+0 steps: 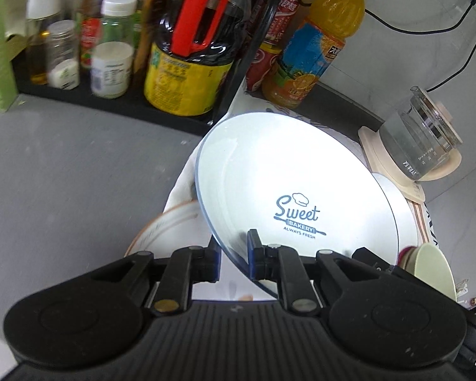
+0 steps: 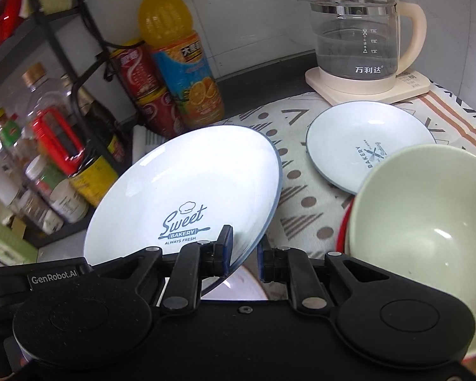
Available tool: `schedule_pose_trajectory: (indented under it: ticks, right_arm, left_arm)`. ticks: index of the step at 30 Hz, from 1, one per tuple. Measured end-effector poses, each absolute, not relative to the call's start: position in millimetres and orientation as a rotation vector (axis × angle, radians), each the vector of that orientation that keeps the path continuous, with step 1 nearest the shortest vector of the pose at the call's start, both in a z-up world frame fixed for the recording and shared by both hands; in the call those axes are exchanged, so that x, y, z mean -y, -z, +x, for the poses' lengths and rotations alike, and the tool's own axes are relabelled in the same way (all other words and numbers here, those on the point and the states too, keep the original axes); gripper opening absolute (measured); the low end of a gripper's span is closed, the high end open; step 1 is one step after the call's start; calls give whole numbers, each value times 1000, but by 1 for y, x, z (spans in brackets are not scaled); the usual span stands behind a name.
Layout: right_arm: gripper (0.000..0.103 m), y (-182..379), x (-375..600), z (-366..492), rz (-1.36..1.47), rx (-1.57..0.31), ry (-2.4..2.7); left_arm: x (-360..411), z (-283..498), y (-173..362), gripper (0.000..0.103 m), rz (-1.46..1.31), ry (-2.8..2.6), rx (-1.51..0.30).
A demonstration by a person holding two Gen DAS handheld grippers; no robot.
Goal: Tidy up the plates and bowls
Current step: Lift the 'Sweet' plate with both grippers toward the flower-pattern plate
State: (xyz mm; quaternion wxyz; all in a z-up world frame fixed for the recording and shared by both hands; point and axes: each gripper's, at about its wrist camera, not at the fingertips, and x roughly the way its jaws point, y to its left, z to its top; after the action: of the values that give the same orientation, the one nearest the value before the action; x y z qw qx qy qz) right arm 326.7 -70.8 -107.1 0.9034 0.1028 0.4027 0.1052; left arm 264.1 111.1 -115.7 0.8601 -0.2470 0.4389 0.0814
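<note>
A large white plate (image 1: 285, 174) with a blue rim and the print "Sweet Bakery" hangs tilted above the patterned cloth (image 2: 301, 197). My left gripper (image 1: 234, 254) is shut on its near rim, left of the print. My right gripper (image 2: 246, 250) is shut on the near rim of the same-looking plate (image 2: 190, 174), right of the print. A small blue-rimmed plate (image 2: 365, 139) lies on the cloth. A pale green bowl (image 2: 428, 216) sits in a red bowl (image 2: 341, 235) close to my right gripper. A brown-rimmed plate (image 1: 168, 225) lies under the lifted plate.
A black rack (image 1: 111, 98) of bottles and jars lines the back left. An orange drink bottle (image 1: 317, 47) and red cans stand beside it. A glass kettle (image 2: 355, 38) on a cream base stands at the back right. Grey counter (image 1: 63, 174) lies to the left.
</note>
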Motion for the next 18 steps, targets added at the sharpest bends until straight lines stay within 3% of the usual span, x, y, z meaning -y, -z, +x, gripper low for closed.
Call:
schedule_pose_trajectory:
  ticks: [18]
  right_arm:
    - [15, 120, 90, 264, 141, -850, -302]
  left_arm:
    - [-86, 186, 125, 15, -569, -266, -942]
